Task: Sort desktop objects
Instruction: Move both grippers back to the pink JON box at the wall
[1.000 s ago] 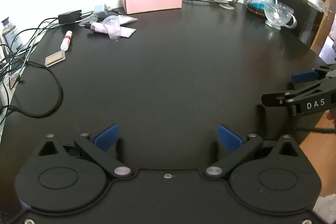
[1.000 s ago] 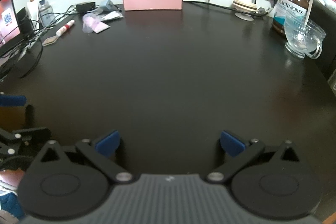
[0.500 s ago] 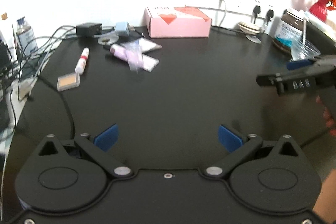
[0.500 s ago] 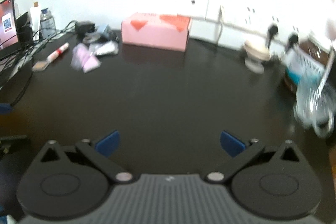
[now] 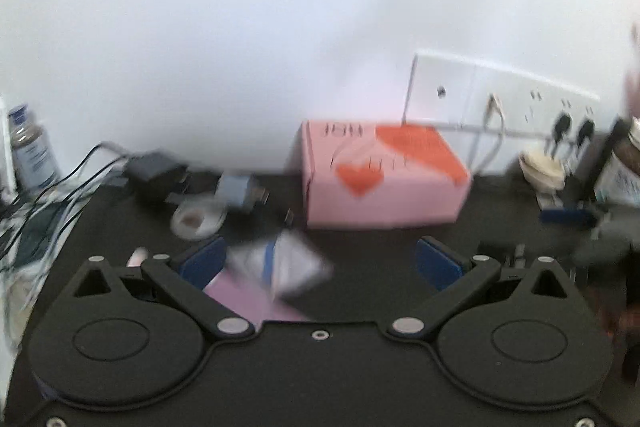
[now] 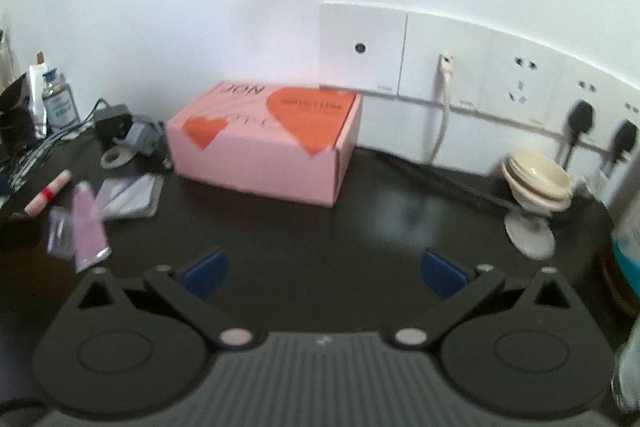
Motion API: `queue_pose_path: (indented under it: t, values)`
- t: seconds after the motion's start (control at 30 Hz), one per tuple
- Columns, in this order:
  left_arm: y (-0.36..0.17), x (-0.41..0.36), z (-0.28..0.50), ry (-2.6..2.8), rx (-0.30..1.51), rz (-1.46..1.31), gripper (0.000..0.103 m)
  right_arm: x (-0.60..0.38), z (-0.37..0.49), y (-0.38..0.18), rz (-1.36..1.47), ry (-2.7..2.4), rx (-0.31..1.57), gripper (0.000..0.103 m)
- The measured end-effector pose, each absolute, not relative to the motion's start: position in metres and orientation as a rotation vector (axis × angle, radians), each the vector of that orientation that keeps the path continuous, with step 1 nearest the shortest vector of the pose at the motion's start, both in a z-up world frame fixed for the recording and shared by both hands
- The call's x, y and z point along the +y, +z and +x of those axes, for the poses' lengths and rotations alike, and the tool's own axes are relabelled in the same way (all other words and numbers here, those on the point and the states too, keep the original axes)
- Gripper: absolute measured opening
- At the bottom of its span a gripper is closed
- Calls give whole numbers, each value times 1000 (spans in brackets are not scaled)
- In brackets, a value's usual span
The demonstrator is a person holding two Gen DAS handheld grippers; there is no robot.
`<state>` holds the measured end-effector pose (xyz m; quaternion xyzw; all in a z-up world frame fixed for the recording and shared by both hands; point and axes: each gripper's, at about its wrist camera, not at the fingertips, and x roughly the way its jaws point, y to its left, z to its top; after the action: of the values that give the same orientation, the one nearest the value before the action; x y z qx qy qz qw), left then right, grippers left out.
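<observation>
— Starting at the left tool [image 5: 318, 263]: how does it stand?
— Spread wide, holding nothing. A pale sachet [image 5: 282, 263] and a lilac tube [image 5: 250, 297] lie blurred on the counter [image 5: 380, 243] between its blue pads, just in front of the pink box [image 5: 382, 173].
— And the right tool [image 6: 324, 273]?
— Also wide open and empty, over bare counter in front of the pink box. Left of the box lie the tube, sachets and a white pen [image 6: 48, 191]; right of it, stacked dishes [image 6: 538, 181].
</observation>
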<state>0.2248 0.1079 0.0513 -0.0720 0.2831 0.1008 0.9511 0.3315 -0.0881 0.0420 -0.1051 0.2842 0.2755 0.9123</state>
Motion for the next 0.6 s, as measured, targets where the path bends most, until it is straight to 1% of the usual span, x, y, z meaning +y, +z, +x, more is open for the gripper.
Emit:
queue_pose_path:
  t: [0.2,0.43,0.6]
  values:
    - [50,113,295,192,569,-168,103,-71,372,38,-250,637,536,102]
    - [36,124,347,211,599,-236,103,-53,398,30,-289,715,482,102]
    - [23,126,373,185,624,-258,103,-36,414,26,-299,740,475,102]
